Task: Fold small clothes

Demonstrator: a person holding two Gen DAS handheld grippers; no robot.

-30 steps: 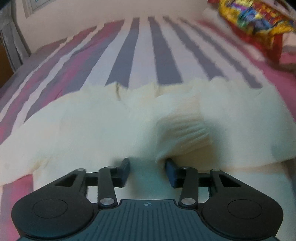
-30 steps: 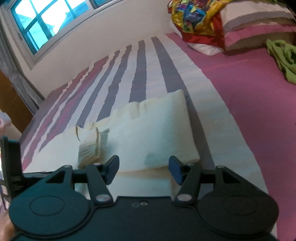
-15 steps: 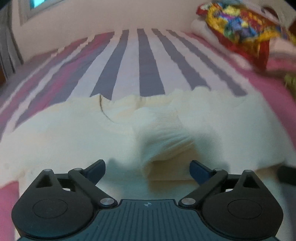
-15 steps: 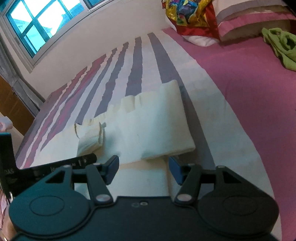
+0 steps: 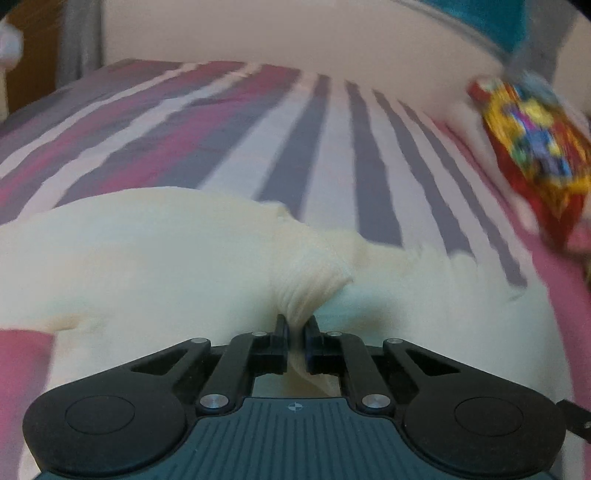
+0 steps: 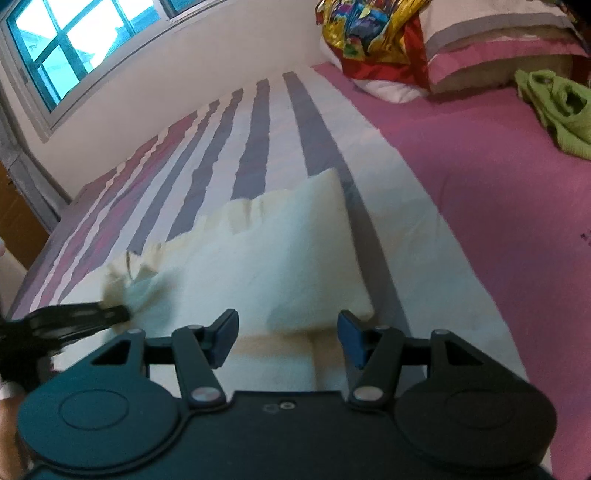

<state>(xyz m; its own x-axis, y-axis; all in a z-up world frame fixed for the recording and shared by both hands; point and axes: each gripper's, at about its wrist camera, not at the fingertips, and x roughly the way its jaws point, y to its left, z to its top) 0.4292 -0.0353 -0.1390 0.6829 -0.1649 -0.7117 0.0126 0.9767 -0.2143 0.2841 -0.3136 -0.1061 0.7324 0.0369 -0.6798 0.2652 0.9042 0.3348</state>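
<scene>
A cream knitted garment (image 5: 147, 258) lies spread on the striped bed. My left gripper (image 5: 294, 326) is shut on its ribbed cuff (image 5: 310, 284), which bunches between the pads. In the right wrist view the same garment (image 6: 266, 266) lies partly folded, and the left gripper (image 6: 122, 314) shows at the left edge pinching the cuff (image 6: 122, 284). My right gripper (image 6: 286, 326) is open and empty, just above the garment's near edge.
The bed sheet has grey, white and magenta stripes (image 6: 258, 140) with a plain pink area (image 6: 498, 184) to the right. A colourful foil bundle (image 6: 369, 33), a pillow (image 6: 498, 40) and a green garment (image 6: 557, 107) lie at the far right. A window (image 6: 74, 44) is on the wall.
My left gripper opened wide, moved onto the ribbed cuff, then shut on it and swung left. The right gripper stayed open and almost still.
</scene>
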